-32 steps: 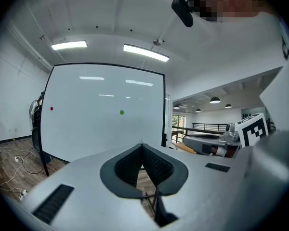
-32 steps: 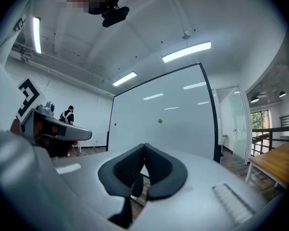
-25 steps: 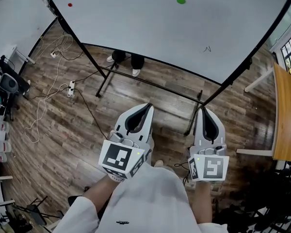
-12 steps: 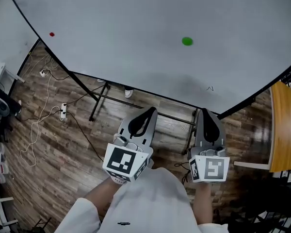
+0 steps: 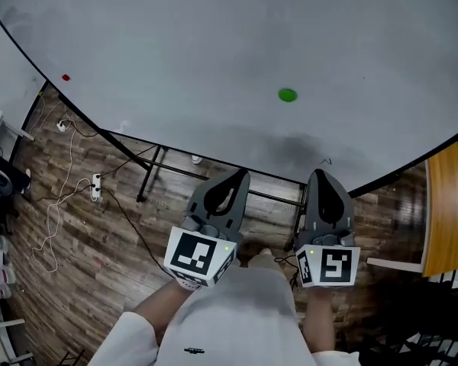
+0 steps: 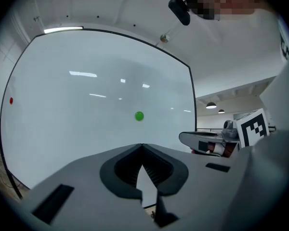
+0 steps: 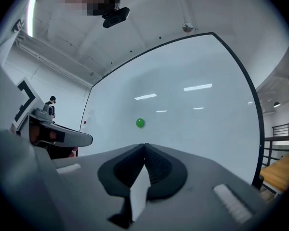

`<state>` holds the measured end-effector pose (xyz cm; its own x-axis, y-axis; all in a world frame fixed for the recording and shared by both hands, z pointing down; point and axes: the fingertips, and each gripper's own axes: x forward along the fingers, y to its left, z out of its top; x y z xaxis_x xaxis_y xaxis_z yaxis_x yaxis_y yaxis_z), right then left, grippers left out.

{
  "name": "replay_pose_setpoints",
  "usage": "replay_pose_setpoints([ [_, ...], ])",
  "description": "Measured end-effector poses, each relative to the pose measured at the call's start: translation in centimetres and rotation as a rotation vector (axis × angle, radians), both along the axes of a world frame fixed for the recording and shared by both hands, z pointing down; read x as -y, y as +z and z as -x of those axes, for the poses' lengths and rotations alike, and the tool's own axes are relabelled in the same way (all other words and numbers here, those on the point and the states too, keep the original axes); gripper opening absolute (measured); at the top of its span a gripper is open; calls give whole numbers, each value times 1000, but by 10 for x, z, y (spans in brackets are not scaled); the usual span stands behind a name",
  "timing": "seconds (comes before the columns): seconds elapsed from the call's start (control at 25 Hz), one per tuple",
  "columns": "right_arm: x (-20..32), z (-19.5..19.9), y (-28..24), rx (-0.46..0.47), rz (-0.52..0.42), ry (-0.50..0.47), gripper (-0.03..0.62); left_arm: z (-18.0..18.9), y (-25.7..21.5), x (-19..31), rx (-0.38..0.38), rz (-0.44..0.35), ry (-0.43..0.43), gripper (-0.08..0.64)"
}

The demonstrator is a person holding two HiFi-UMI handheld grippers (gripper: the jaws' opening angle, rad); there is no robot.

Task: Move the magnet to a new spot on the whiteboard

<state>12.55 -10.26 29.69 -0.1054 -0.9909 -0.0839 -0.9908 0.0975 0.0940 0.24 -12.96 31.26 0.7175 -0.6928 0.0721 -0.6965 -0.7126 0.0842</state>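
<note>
Ahead, a large, smooth white whiteboard (image 5: 175, 44) edged with a thin black frame was seen filling the upper part of the head view. A small round green magnet (image 5: 288, 94) was stuck flat on its right-of-centre area, and a much smaller red dot (image 5: 66, 78) was seen far off near the left edge. A faint dark scribble (image 5: 327, 161) was noted near the lower edge.

The left gripper (image 5: 240, 173) and the right gripper (image 5: 319, 174), both of matte grey plastic with black ribbed pads and pointed tips, were held side by side below the board. Both pairs of jaws were pressed together at the tips, with nothing caught between them. The green magnet lay above and between the two tips, well apart from both, with only bare board in between.

Black-and-white marker cubes (image 5: 195, 255) were carried at the rear of the grippers. Below the board, a dark wood-plank floor (image 5: 76, 273), slim black metal stand legs (image 5: 149, 175), loose white cables (image 5: 61, 166) and a glossy orange wooden tabletop (image 5: 446, 204) at the right were seen.
</note>
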Motion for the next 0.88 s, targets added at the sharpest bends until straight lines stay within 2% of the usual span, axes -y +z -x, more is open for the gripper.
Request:
replay_pose_setpoints([
  [0.24,7,-16,5,12,6,-26,11,-15,-5,4,9,-16,-26,6],
  [0.6,14,-16,-3,13,-17,-61,11,-33,-28,21,6,-59,-37,9],
  [0.88,23,-26,-14,5,-39,-72,11,-56,-47,42,14,-109,-39,77],
])
